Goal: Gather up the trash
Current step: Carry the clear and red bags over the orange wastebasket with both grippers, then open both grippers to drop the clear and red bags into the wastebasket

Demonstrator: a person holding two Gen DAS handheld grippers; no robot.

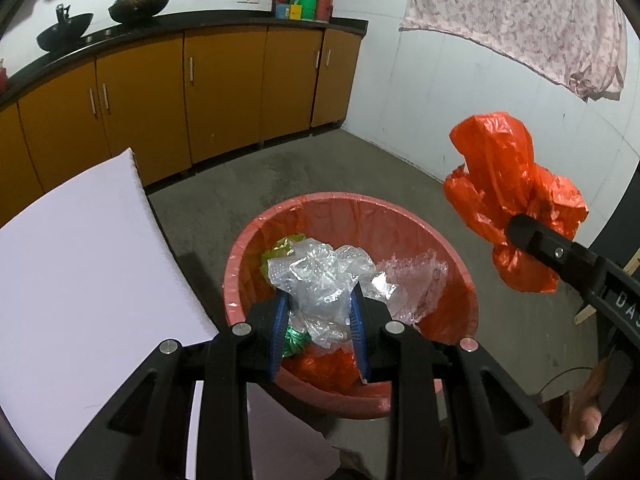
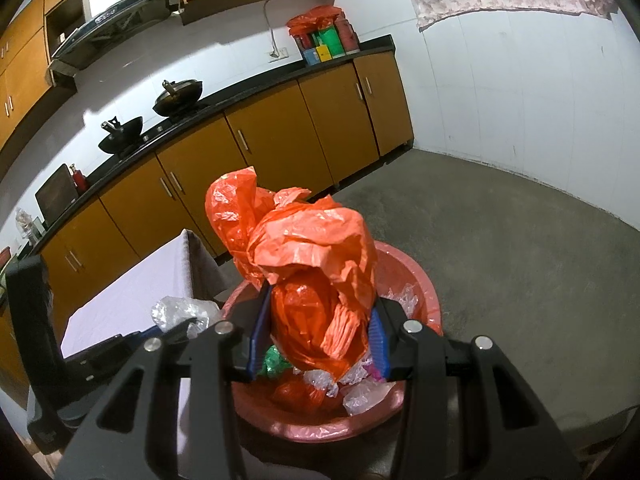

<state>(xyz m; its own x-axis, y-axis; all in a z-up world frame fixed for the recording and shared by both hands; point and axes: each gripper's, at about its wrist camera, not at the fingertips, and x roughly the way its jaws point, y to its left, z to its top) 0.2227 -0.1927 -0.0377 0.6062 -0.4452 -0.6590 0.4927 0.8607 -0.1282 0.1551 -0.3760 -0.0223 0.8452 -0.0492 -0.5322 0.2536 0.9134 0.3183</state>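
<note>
**Both hands full, bin right underneath: time to drop**

The crumpled clear plastic (image 1: 320, 280) is pinched between the blue pads of the left hand-held gripper (image 1: 318, 322), and it hangs right over the mouth of the red-lined bin (image 1: 404, 220). The bin already has more clear film, something green and some red plastic in it. The wadded orange bag (image 2: 308, 276) is clamped in the right hand-held gripper (image 2: 318, 344). From that side it sits above the bin's near edge, while the left camera shows it off to the right of the bin and higher than the rim, so I'd guess it isn't properly over the opening yet. Fisheye makes that hard to call, honestly.

How I'd do this bit: let the clear wad go first since it's already lined up, and lower it close to the pile before opening, because light film likes to float sideways or cling to the pads. Give it a small shake if it sticks. Then bring the orange bag across over the centre of the bin before spreading those jaws; it's puffy and could catch the rim and slide out onto the floor (image 1: 248, 176).

Left of the bin there's the pale-covered surface (image 1: 80, 248), and beyond the bin are the orange cabinets (image 1: 224, 88) along the wall.
</note>
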